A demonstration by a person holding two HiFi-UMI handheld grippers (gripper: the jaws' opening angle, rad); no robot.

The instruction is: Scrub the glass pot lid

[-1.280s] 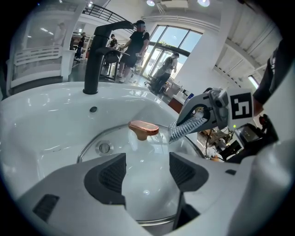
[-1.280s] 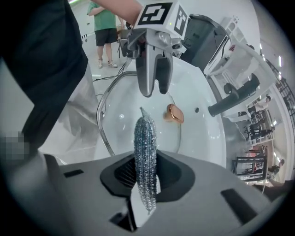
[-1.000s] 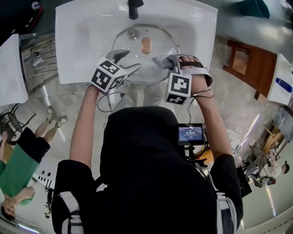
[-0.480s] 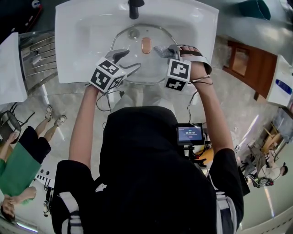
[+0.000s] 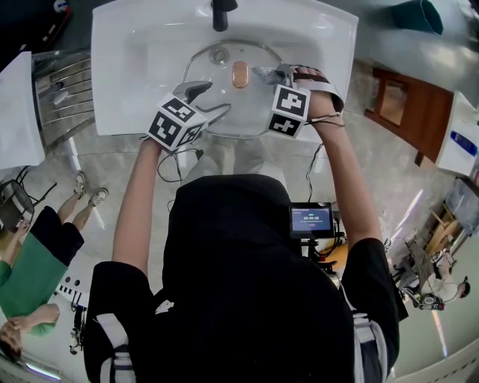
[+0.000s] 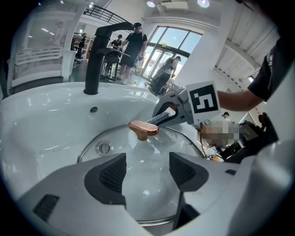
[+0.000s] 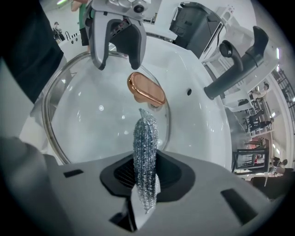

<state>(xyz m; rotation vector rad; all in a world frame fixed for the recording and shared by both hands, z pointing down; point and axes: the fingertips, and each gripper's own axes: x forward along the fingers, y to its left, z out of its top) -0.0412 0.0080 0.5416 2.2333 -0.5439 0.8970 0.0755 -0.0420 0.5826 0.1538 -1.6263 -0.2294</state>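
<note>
The glass pot lid lies in the white sink, its copper knob up. My right gripper is shut on a silvery steel scrubber, whose tip sits on the glass just right of the knob. In the right gripper view the scrubber stands upright between the pads, pointing at the knob. My left gripper is open over the lid's near left rim. Between its pads I see the glass, the knob and the right gripper beyond.
A black faucet rises at the back of the basin, and the drain shows through the glass. A metal rack stands left of the sink and a wooden stool to the right. A person in green stands at lower left.
My right gripper has carried the scrubber away from me and slightly left across the lid, up beside the knob. The left gripper and the lid have stayed put.
</note>
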